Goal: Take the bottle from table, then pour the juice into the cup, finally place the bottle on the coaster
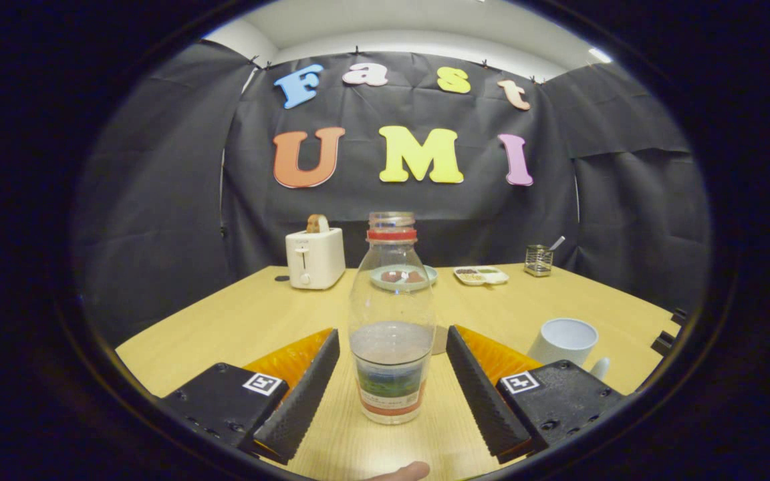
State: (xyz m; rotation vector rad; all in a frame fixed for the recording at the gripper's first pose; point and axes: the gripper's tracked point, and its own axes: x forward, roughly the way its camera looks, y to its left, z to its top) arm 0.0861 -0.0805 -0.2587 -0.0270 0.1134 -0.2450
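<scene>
We saw bottle (392,321) upright on counter (224,321), neck up, between fingers of tool (392,344). Tool stood wide, touching nothing. Cup (564,341) beyond right finger.

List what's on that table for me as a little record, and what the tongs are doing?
tongs: open, one finger on each side of the bottle, not touching it
bottle: upright on the table, cap off, part full
cup: white, right of the tongs
toaster: far side, bread sticking out
plate: behind the bottle
</scene>
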